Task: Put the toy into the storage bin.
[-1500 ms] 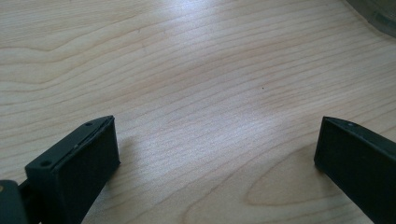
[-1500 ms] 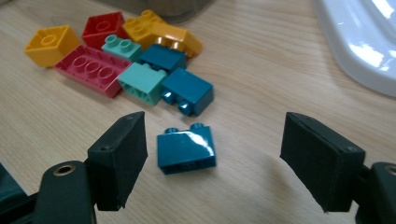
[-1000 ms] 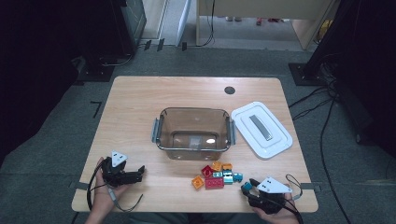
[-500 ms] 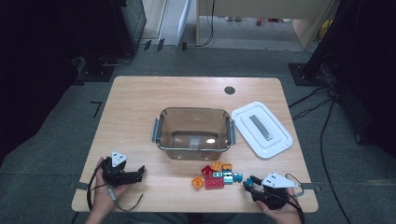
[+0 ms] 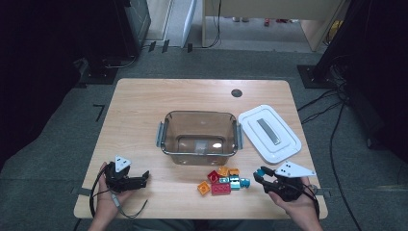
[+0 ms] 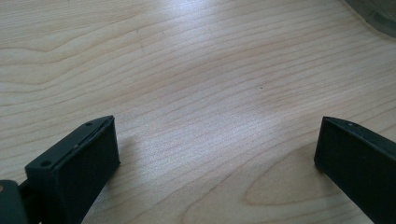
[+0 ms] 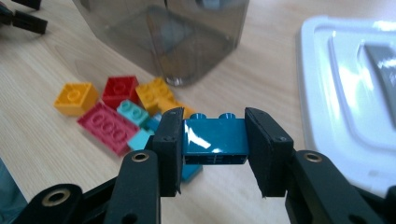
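Brick [image 7: 215,141], dark teal, hard light plastic w/ glossy slippery faces, sitting pinched end-to-end in right tool [image 7: 214,151], jaws part-closed on it, lifting clear of surface [image 7: 42,140] nr pile [image 7: 119,109]; left tool [image 6: 215,154] gaping empty.

right claw [image 7: 213,149] risen off bench [image 5: 144,125], dark teal brick [image 7: 215,141] clamped between pads, lifted clear of brick pile [image 5: 221,181]; jaws closed slightly.
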